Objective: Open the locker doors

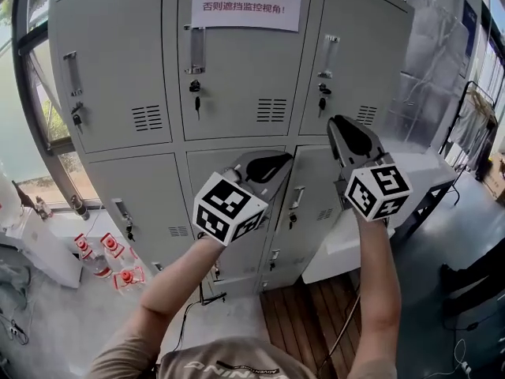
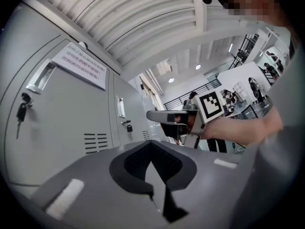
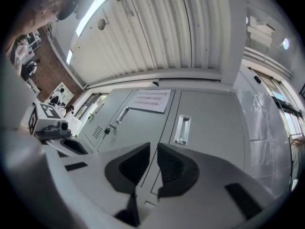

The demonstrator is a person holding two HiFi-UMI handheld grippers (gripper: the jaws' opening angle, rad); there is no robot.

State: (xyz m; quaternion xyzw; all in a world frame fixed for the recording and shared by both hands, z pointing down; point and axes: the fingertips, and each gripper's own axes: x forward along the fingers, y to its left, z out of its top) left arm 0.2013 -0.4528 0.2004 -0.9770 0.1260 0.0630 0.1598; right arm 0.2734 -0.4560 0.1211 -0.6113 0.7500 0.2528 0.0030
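Observation:
A grey locker bank (image 1: 177,61) has two rows of doors, all shut. The upper middle door (image 1: 237,77) carries a paper notice (image 1: 246,0), a recessed handle (image 1: 196,50) and a key (image 1: 195,89). My left gripper (image 1: 278,164) is in front of the lower middle door, its jaws together and empty (image 2: 151,144). My right gripper (image 1: 341,125) hangs before the seam under the upper right door (image 1: 355,46). Its jaws (image 3: 153,147) are drawn to a thin slit with nothing between them. That door's handle (image 3: 182,129) lies just beyond the tips.
A white table (image 1: 426,172) stands right of the lockers, with plastic-wrapped panels (image 1: 430,61) behind it. Red-capped bottles (image 1: 110,247) sit on the floor at lower left by a window (image 1: 24,93). A wooden floor strip (image 1: 308,314) lies below the lower right door (image 1: 316,212).

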